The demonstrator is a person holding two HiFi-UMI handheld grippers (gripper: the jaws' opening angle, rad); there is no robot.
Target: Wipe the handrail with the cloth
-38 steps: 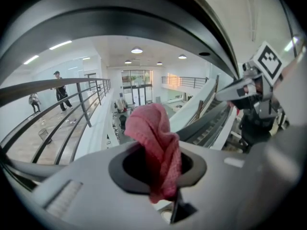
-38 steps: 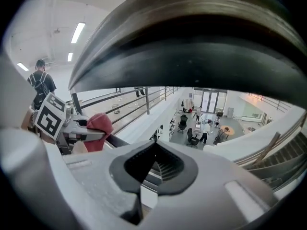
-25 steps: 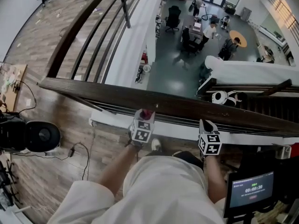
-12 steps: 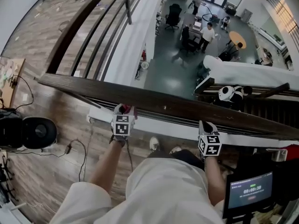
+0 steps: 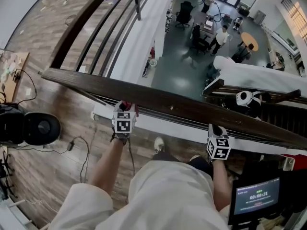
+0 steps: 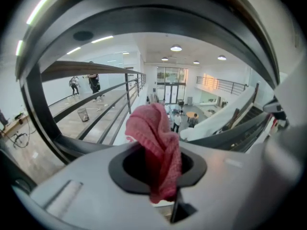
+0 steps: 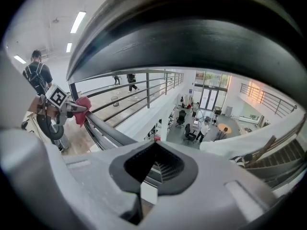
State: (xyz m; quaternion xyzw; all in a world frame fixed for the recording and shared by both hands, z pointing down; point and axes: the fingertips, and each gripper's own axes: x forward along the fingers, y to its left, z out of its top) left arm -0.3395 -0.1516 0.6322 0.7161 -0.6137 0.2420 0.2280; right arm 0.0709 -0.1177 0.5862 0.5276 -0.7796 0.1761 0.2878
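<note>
A dark wooden handrail (image 5: pixel 192 108) runs across the head view from left to right, above an open atrium. My left gripper (image 5: pixel 124 110) is up against its near side, shut on a red cloth (image 5: pixel 126 105) that presses on the rail. In the left gripper view the cloth (image 6: pixel 158 143) bunches out of the closed jaws, and the rail (image 6: pixel 158 13) arches close overhead. My right gripper (image 5: pixel 217 131) rests at the rail further right, shut and empty (image 7: pixel 153 169). From the right gripper view the left gripper (image 7: pixel 62 102) and cloth (image 7: pixel 82 108) show far left on the handrail (image 7: pixel 192 37).
Thin metal bars (image 5: pixel 158 114) run under the rail. A black round device (image 5: pixel 36 128) and cables (image 5: pixel 79 150) lie on the wood floor at left. A screen (image 5: pixel 256 202) stands at lower right. Far below are desks, chairs and people (image 5: pixel 220 35).
My left gripper has slid left along the handrail with the red cloth in it. The right gripper has stayed at the same place on the rail.
</note>
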